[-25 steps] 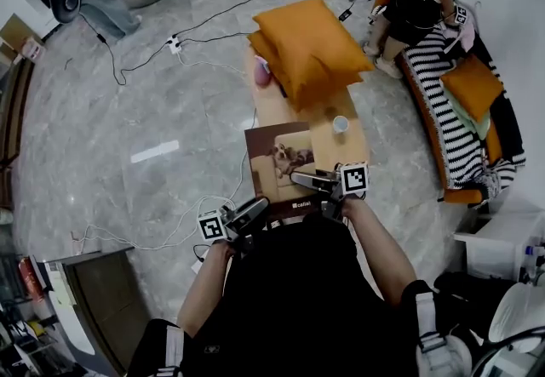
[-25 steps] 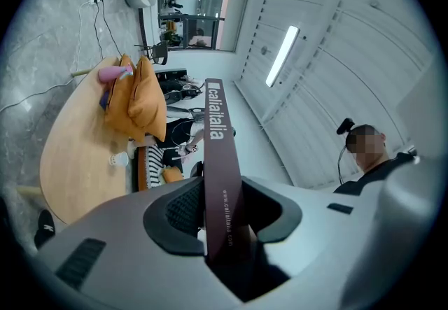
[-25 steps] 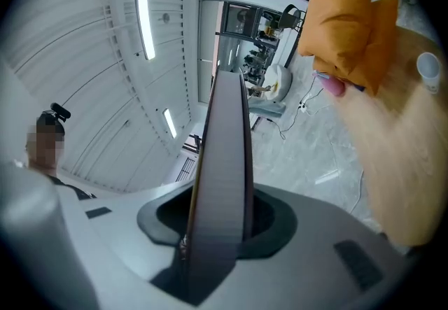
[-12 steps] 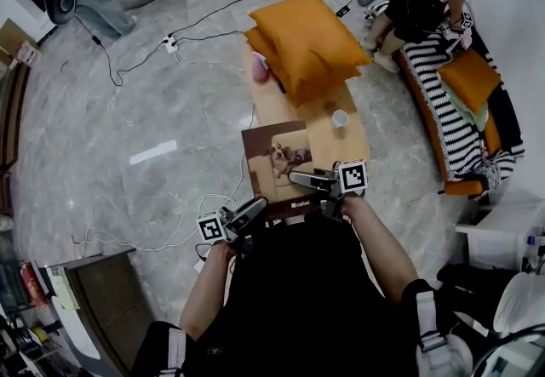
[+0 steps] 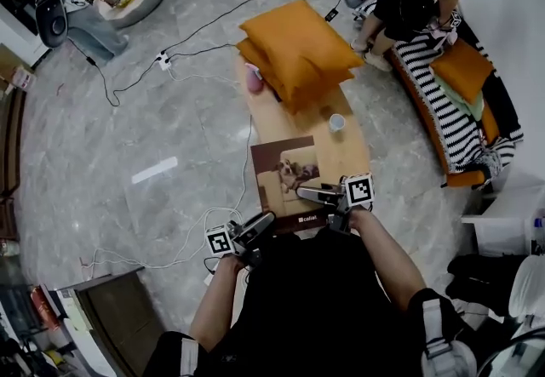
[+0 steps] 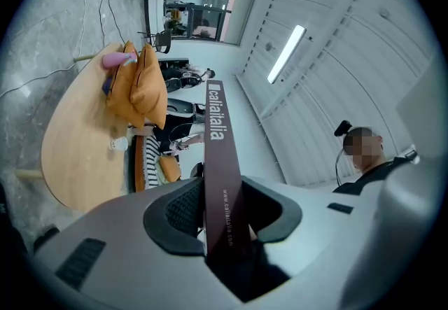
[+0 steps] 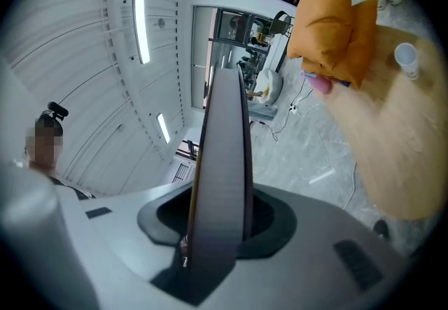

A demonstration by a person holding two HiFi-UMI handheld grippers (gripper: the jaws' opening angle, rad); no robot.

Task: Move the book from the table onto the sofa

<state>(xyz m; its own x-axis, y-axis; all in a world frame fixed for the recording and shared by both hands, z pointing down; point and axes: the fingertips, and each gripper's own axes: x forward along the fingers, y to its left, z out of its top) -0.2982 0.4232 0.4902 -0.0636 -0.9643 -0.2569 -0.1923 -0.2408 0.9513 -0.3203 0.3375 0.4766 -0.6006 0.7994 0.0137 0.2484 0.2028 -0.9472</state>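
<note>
The left claw (image 5: 261,222) and the right claw (image 5: 308,194) are both squeezing the book (image 5: 285,179), one on each side. The book is staying flat over the near end of the table (image 5: 345,152).

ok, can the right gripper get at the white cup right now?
Probably not: the right gripper is clamped on the book, shared with the left gripper. The cup stands clear on the table beyond it, nothing else blocking.
</note>
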